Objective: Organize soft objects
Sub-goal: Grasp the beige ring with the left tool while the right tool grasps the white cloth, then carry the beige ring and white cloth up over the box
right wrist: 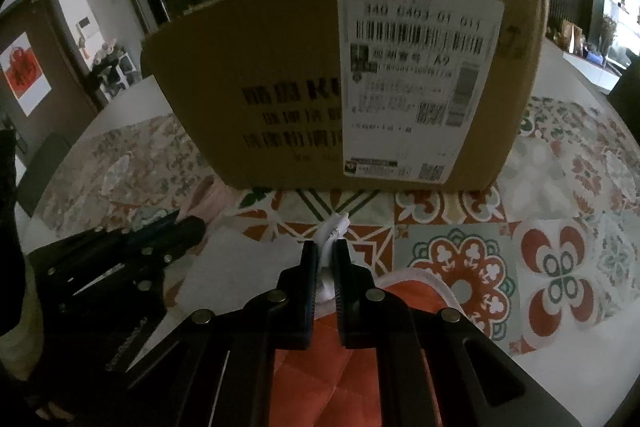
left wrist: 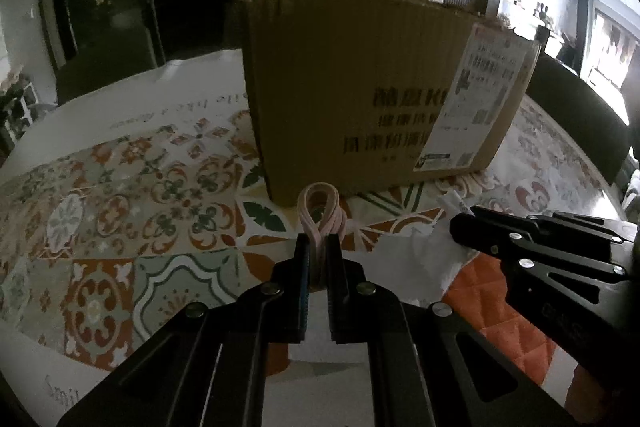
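Upright in the upper centre of both views: cardboard box (left wrist: 360,87) on the patterned tablecloth (left wrist: 120,211), its near wall filling the middle, bottom edge meeting the cloth just beyond both fingertips. White shipping label (right wrist: 416,75) stuck on the wall's right part, reaching the right corner in the left wrist view. Open stretch of cloth across the left half of the left wrist view and the right side of the right wrist view; table edge curving away at far left, dark room beyond.

Bottom centre of the left wrist view: left gripper (left wrist: 318,251) pinched together on a pink fabric loop (left wrist: 320,211), the folded band rising above the fingertips, close to the box's base; contact with the box not clear. Bottom centre of the right wrist view: right gripper (right wrist: 325,255) clamped on the white trim (right wrist: 334,227) of an orange quilted cloth (right wrist: 320,347), crumpled white edge poking past the tips, orange diamond-stitched surface spreading beneath the fingers.
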A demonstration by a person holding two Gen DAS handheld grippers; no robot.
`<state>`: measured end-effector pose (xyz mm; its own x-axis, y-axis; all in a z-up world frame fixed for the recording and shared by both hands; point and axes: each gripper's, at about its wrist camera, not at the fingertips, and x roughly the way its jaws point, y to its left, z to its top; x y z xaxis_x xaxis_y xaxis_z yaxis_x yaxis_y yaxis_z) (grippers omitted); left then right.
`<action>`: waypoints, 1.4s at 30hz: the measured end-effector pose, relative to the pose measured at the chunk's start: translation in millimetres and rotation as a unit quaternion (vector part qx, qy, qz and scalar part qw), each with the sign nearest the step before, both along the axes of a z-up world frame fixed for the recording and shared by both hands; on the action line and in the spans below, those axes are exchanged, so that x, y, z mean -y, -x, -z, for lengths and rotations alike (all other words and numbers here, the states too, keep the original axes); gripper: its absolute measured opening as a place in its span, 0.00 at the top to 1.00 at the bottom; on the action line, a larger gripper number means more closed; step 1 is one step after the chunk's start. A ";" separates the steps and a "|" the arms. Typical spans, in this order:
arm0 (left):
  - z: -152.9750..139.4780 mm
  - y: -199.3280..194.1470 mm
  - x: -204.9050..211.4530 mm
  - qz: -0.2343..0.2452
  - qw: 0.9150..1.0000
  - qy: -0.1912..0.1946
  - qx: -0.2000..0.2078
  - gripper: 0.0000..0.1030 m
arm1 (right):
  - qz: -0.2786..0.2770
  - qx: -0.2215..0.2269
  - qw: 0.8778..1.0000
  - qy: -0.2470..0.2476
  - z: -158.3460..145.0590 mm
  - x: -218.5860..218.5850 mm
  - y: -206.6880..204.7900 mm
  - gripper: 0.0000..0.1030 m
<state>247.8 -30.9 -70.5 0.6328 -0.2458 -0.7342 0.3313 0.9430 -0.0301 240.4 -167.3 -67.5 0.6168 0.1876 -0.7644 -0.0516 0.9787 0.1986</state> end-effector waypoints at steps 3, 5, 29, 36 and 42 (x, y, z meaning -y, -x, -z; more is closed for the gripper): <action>-9.4 7.5 -0.8 -0.008 1.000 0.004 0.007 0.91 | 0.003 0.010 1.000 -0.005 -8.8 2.9 5.3 0.91; -15.2 11.5 -1.3 -0.013 1.000 0.007 0.009 0.91 | 0.005 0.016 1.000 -0.005 -14.6 4.2 8.6 0.91; -102.7 42.2 5.5 -0.028 0.997 0.035 0.068 0.91 | 0.013 0.118 0.993 -0.012 -104.7 17.8 44.2 0.91; -127.2 39.1 11.1 -0.023 0.995 0.041 0.092 0.91 | 0.017 0.150 0.989 -0.008 -129.0 20.3 45.7 0.91; -143.2 33.6 13.9 -0.025 0.993 0.048 0.104 0.91 | 0.019 0.174 0.985 0.000 -149.6 23.5 44.3 0.91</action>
